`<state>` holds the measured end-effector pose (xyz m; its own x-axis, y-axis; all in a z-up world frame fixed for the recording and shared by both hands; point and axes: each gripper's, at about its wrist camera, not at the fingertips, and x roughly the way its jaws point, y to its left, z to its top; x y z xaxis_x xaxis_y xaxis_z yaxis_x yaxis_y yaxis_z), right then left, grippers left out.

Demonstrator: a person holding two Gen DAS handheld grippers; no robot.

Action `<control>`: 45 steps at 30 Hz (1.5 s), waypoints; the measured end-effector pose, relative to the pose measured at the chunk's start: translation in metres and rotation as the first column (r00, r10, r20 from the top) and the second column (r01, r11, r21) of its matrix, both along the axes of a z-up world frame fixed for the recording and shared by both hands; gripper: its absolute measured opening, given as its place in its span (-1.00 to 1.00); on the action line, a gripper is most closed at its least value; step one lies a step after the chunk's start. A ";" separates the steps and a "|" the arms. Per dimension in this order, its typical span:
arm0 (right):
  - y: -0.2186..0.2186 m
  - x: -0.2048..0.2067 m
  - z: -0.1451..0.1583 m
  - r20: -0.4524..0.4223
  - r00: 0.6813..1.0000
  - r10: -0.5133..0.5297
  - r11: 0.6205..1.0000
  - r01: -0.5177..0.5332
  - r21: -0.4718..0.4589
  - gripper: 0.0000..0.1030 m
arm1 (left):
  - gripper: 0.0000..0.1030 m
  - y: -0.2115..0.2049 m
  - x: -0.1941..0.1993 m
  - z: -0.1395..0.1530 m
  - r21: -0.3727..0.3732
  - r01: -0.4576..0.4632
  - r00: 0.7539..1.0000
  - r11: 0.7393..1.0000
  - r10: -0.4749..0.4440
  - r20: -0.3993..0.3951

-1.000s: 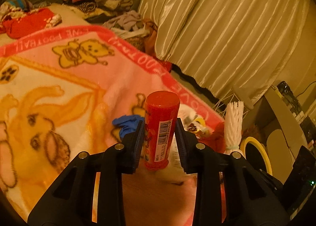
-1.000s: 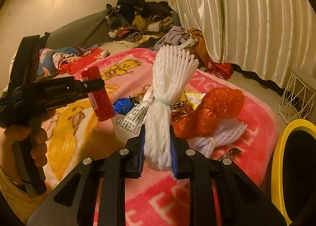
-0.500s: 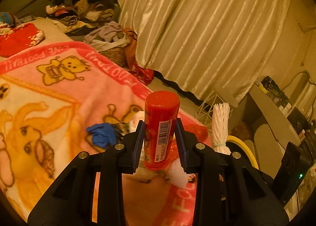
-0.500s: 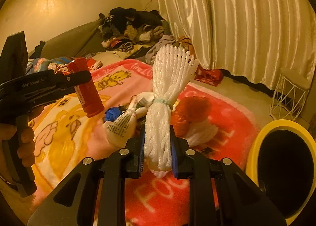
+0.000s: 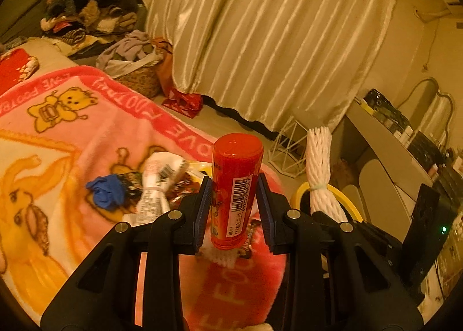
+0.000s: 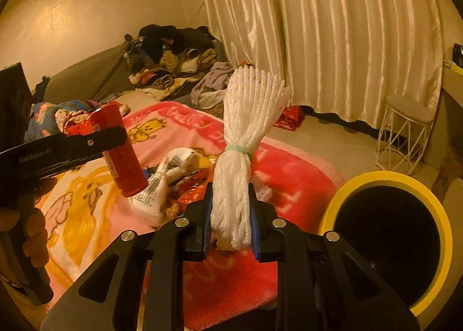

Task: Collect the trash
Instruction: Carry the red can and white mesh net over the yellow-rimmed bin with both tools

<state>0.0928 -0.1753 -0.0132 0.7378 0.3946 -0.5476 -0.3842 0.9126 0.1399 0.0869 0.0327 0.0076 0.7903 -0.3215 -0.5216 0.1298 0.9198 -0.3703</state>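
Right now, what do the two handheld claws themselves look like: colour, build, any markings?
Both are matte black plastic. The left claw and the right claw each have two angular fingers with triangular cut-outs, silver round screw heads and blue pads on the inner faces. Seen from the right wrist view, the left one shows small pale lettering on its side, too blurred to read. A bare hand grips its handle.

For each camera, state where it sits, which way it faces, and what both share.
Left wrist: on the left gripper, facing the curtain; its fingers clamp the red tube.
Right wrist: on the right gripper, facing the curtain; it clamps the white foam net; the person's hand shows.
Shared: pink blanket, yellow-rimmed bin.
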 end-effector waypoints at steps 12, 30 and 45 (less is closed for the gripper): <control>-0.050 0.006 0.000 -0.022 0.992 -0.128 0.991 0.128 0.027 -0.60 | -0.52 -0.045 0.004 -0.002 0.034 0.093 0.996 0.995 -0.093 -0.004; -0.109 0.010 -0.019 -0.105 0.955 -0.278 0.959 0.282 0.024 -0.60 | -0.51 -0.116 0.020 -0.016 0.074 0.215 0.977 0.974 -0.213 -0.029; -0.159 0.023 -0.043 -0.196 0.905 -0.377 0.923 0.385 0.001 -0.60 | -0.51 -0.186 0.053 -0.047 0.124 0.375 0.927 0.919 -0.366 -0.086</control>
<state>0.1158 -0.3341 -0.0564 0.7211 0.1278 -0.6809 0.0285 0.9765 0.2135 0.1398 -0.1537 -0.0397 0.5945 -0.5079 -0.6234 0.4525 0.8522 -0.2628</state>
